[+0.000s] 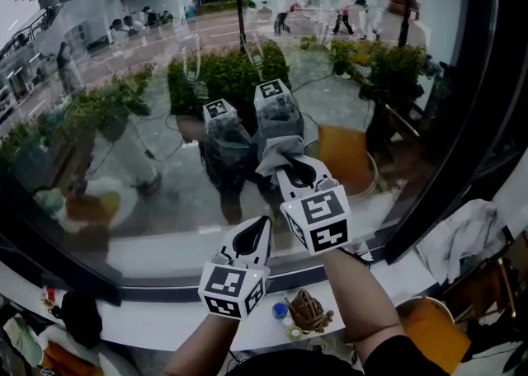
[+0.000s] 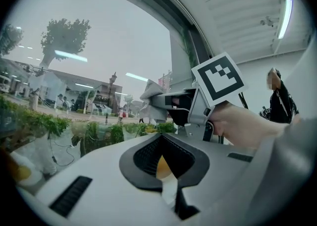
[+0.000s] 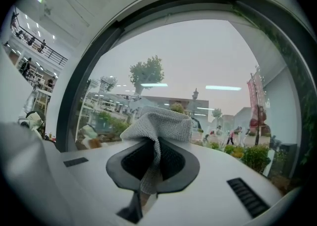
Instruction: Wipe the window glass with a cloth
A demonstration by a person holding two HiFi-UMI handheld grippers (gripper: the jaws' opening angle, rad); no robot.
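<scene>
My right gripper (image 3: 148, 173) is clenched on a light grey, mesh-knit cloth (image 3: 159, 123). The jaws pinch its lower fold, and the rest bunches up past the tips toward 12 o'clock. In the head view this gripper (image 1: 290, 170) points to about 11 o'clock. The cloth (image 1: 279, 152) at its tip is right at the large curved pane of window glass (image 1: 140, 143), though I cannot tell whether it touches.

My left gripper (image 2: 166, 168) has its jaws drawn together, with only a thin slit between them and nothing in it. In the head view it (image 1: 257, 230) sits at 7 o'clock of the right gripper, lower and close beside it, with its tips toward 1 o'clock. In the left gripper view the right gripper (image 2: 161, 102) shows at 1 o'clock with my right hand (image 2: 242, 123) around its grip. The cloth (image 2: 151, 92) sticks out of it toward 9 o'clock.

Further out in the head view, the glass mirrors both grippers at 12 o'clock, with green shrubs (image 1: 231, 73) behind the pane. A dark window frame (image 1: 487, 102) curves down at 3 o'clock. A white sill (image 1: 165, 317) runs below the grippers at 6 o'clock, and a small brown woven object (image 1: 309, 310) lies on it.
</scene>
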